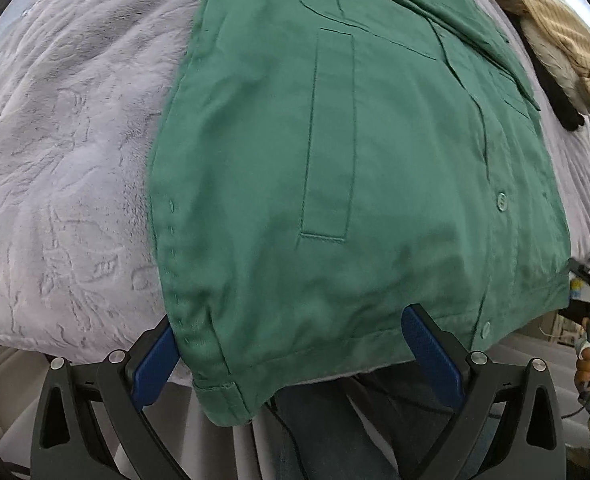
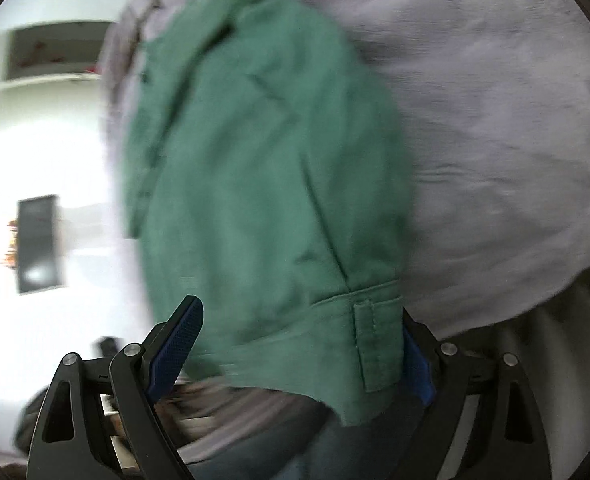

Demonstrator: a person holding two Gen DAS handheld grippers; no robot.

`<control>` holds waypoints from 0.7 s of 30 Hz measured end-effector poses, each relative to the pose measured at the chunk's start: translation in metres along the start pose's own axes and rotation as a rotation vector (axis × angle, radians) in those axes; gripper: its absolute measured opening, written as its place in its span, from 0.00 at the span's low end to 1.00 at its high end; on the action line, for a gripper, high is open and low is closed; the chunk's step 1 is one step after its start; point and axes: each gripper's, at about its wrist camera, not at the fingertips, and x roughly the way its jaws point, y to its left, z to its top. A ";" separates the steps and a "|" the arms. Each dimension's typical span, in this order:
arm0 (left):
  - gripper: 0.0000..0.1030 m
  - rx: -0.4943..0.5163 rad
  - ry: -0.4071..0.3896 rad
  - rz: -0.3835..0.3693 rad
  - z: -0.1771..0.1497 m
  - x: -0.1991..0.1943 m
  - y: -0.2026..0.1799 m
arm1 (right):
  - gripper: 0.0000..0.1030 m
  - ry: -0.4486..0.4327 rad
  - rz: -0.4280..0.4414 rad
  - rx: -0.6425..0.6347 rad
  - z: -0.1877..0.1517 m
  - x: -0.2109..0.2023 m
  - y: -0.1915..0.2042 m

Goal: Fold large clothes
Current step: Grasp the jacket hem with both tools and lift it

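in the left wrist view, a green jacket [image 1: 359, 184] lay flat on the bed [image 1: 63, 184], its hem hanging over the near edge. the left gripper [image 1: 295, 356] had its fingers spread wide around the hem corner. a tan sweater [image 1: 563, 40] sat at the far right edge. in the right wrist view, blurred, the right gripper [image 2: 303, 352] also had spread fingers flanking the jacket's [image 2: 263, 184] hem.

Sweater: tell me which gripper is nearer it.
Right, probably. The sweater lies far right, past the jacket. The right gripper straddles the jacket's right hem corner, the left gripper its left.
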 end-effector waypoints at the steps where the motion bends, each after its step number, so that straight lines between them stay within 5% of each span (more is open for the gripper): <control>1: 1.00 0.000 0.002 -0.013 -0.002 -0.002 0.001 | 0.88 0.003 0.002 0.008 0.001 0.002 0.000; 5: 1.00 -0.008 0.011 -0.041 -0.005 -0.001 0.004 | 0.88 0.037 -0.191 0.026 0.005 0.016 -0.015; 10: 1.00 -0.020 0.055 -0.050 -0.018 0.010 0.010 | 0.88 0.060 -0.157 0.098 -0.002 0.026 -0.030; 11: 1.00 -0.026 0.060 -0.045 -0.019 0.013 0.011 | 0.84 0.063 -0.151 0.096 -0.003 0.026 -0.027; 12: 0.99 -0.026 0.051 -0.022 -0.021 0.014 0.008 | 0.66 0.068 -0.146 0.090 -0.003 0.027 -0.022; 13: 0.94 -0.022 0.041 0.001 -0.024 0.011 0.007 | 0.52 0.076 -0.161 0.085 -0.002 0.027 -0.018; 14: 0.89 -0.025 0.037 0.026 -0.023 0.011 0.005 | 0.22 0.080 -0.173 0.082 -0.002 0.028 -0.015; 15: 0.76 -0.031 0.037 0.052 -0.023 0.011 0.003 | 0.13 0.086 -0.156 0.086 0.000 0.028 -0.013; 18: 0.39 -0.073 0.033 0.033 -0.023 -0.002 0.013 | 0.11 0.069 -0.070 0.073 0.006 0.024 0.010; 19: 0.16 -0.097 0.033 0.006 -0.023 -0.007 0.018 | 0.11 0.065 -0.018 0.066 0.010 0.026 0.021; 21: 0.15 -0.153 0.033 -0.093 -0.020 -0.020 0.025 | 0.11 0.057 0.075 0.050 0.021 0.021 0.041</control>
